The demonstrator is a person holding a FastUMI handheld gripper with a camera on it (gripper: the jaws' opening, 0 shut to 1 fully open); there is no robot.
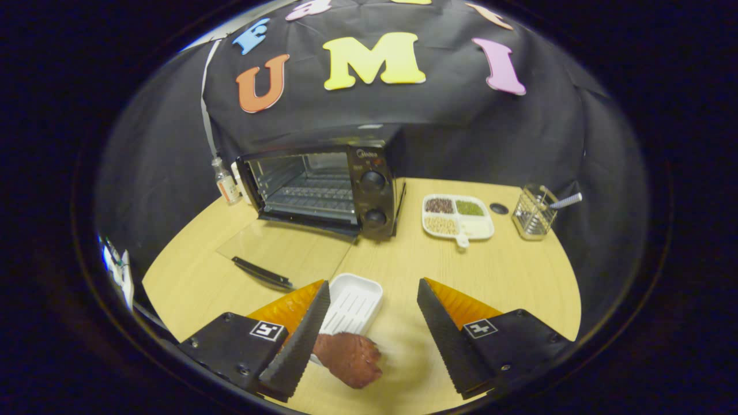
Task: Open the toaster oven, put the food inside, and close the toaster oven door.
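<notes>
At lower centre, the hand-held gripper (373, 323) hangs wide open over a reddish-brown chunk of food (350, 358) beside a white ridged tray (358, 300), ready to grasp, while the black toaster oven (323, 190) upper left stands open.

We see our hand-held two-finger gripper (373, 331) held low and level; its fingers spread wide apart, gripping nothing.

Wooden table (507, 276) bears toaster oven (328, 187), white tray (354, 302), divided dish (458, 216)
</notes>
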